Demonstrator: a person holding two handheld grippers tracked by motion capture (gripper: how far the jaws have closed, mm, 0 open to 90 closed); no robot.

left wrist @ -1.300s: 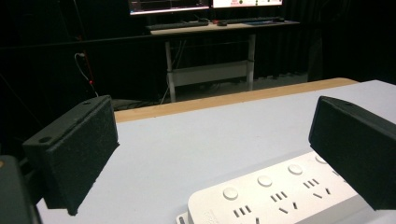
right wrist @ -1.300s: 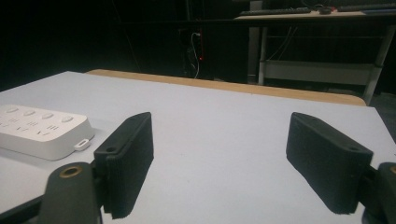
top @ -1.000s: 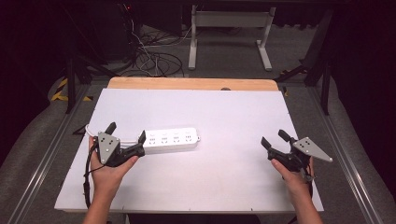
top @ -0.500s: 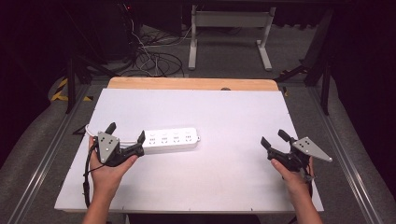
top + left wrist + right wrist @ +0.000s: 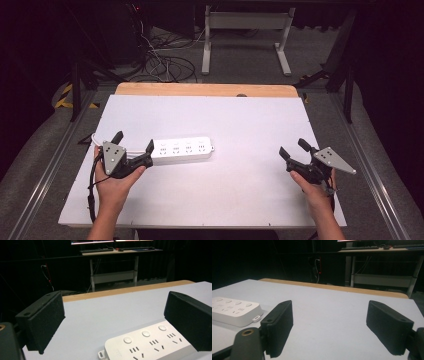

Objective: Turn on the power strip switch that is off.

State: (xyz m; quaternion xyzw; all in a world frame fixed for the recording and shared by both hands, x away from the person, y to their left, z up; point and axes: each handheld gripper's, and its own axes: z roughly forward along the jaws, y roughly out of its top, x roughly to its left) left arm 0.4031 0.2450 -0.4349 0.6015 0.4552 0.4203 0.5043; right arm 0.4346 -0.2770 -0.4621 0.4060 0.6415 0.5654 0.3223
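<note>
White power strip (image 5: 181,150) lies flat, centre-left of high view, on table (image 5: 240,200). Left gripper (image 5: 134,148): jaws wide apart, nothing held, one jaw at strip's end. Right gripper (image 5: 292,149): wide open, empty, lower right, well apart. Risk, in my judgement: jaw nudges strip & skews it; cord (image 5: 93,138) may drag.

The room is dark beyond the white worktop (image 5: 250,125) with its wooden far edge. Grey floor (image 5: 240,55) carries tangled black cables (image 5: 160,65) and a white desk frame (image 5: 245,35); yellow-black tape (image 5: 65,95) marks the left
</note>
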